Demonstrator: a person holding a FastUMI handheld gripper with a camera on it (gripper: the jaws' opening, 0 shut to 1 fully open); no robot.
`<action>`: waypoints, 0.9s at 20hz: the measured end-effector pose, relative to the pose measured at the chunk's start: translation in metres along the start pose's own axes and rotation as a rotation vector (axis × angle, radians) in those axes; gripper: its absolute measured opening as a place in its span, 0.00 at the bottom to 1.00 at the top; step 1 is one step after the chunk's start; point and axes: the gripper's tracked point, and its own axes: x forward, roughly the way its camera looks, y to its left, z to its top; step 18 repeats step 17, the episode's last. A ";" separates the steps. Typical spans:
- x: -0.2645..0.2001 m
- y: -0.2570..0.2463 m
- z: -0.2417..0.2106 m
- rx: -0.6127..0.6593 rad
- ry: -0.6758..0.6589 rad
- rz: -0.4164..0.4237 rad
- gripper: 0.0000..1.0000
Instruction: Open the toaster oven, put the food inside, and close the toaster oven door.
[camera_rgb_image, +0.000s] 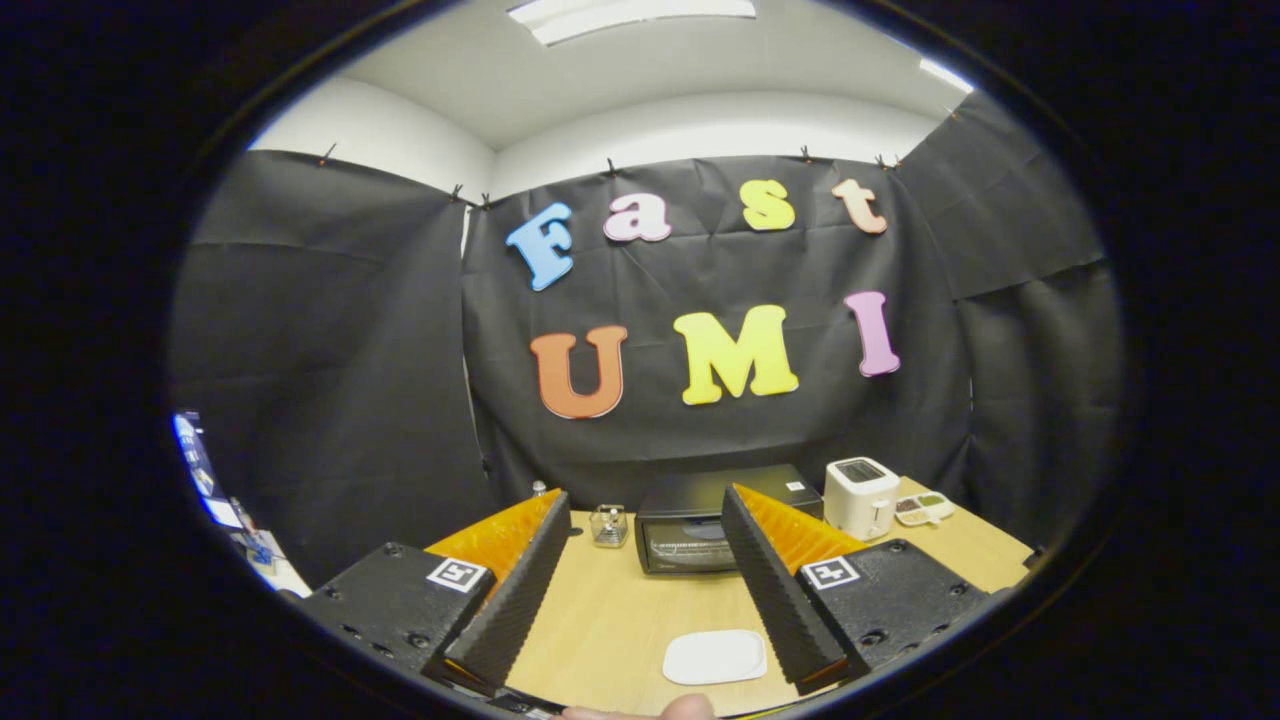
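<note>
Wooden table (620, 620) with the black toaster oven (690, 525) at its far edge, door closed, beyond the gripper (640, 530), whose fingers stand wide apart and empty. Risk: an off-centre approach could nudge the neighbouring white toaster (860, 497) or glass jar (609, 525).

Cloth-walled recording booth (330, 350) with a kitchen-appliance tabletop (620, 620)

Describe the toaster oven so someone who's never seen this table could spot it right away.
On the wooden table, look to the far edge against the black cloth wall, beyond the open gripper fingers. The toaster oven is the low black box with a glass door, door shut. It sits between a small clear jar and a taller white toaster.
</note>
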 end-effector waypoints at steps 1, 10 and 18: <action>0.001 -0.001 -0.001 -0.003 -0.002 -0.002 0.99; 0.008 -0.013 -0.010 -0.023 0.009 -0.047 0.99; 0.006 -0.018 -0.004 -0.046 -0.021 -0.085 0.99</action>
